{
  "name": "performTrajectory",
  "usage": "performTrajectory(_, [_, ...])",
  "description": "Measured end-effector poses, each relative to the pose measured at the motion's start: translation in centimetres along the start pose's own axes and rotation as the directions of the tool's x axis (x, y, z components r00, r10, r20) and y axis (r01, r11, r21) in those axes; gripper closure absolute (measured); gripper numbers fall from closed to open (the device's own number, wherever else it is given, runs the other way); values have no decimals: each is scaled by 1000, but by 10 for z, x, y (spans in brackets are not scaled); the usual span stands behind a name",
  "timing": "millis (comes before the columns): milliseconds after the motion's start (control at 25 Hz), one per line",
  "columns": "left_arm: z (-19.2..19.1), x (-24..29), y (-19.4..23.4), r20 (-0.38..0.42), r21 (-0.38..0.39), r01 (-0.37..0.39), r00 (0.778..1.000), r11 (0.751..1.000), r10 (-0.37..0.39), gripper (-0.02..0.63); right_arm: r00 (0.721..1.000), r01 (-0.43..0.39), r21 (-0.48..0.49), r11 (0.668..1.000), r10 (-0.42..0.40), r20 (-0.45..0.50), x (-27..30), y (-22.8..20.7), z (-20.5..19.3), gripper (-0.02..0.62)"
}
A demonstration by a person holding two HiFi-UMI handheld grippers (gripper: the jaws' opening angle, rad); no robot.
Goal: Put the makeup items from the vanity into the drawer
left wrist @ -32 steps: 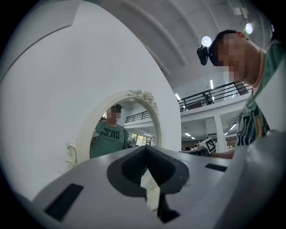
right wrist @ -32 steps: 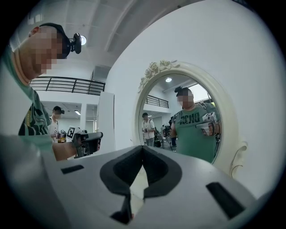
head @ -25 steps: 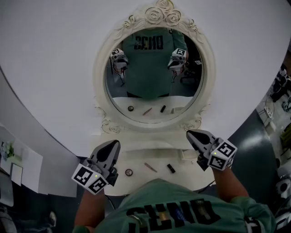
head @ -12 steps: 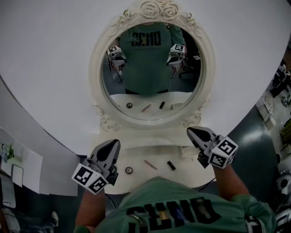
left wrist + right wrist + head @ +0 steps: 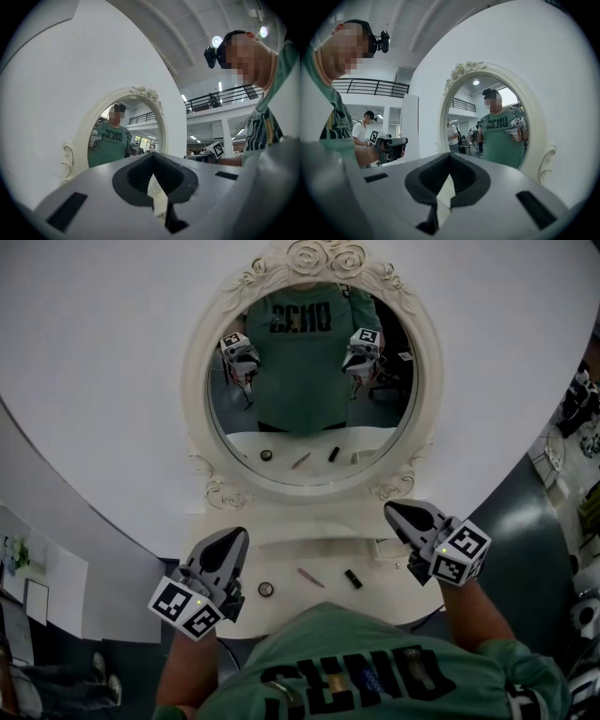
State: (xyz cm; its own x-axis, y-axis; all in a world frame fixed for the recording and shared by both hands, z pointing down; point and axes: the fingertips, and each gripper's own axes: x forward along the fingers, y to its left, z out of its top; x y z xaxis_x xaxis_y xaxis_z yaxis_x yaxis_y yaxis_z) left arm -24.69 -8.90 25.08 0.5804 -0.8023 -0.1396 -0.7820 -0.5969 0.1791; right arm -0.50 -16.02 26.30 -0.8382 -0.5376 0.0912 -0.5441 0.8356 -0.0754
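Note:
Three makeup items lie on the white vanity top (image 5: 281,563): a small round compact (image 5: 266,589), a thin pinkish pencil (image 5: 310,577) and a black lipstick tube (image 5: 352,578). My left gripper (image 5: 235,537) hovers over the vanity's left end, just left of the compact, jaws shut and empty. My right gripper (image 5: 393,513) hangs over the right end, right of the black tube, also shut with nothing in it. In the left gripper view the left gripper (image 5: 153,161) points at the mirror. In the right gripper view the right gripper (image 5: 449,159) does the same. No drawer is clearly seen.
An oval mirror (image 5: 309,371) in an ornate white frame stands behind the vanity against a white wall and reflects me and both grippers. My green shirt (image 5: 347,671) covers the vanity's front edge. A small white fitting (image 5: 386,549) sits near the right gripper. Another person (image 5: 360,133) stands far off.
The head view has tilted a little, so the mirror sits slightly higher in the picture. Both grippers stay almost where they were, shut. The makeup items have not moved.

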Motion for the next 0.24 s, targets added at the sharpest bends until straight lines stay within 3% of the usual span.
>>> performTrajectory(240, [1,1,-4,-3,-2,5,1000,1000,-5,598,1000,-4,-5,1000,4,-3,-1,1,2,586])
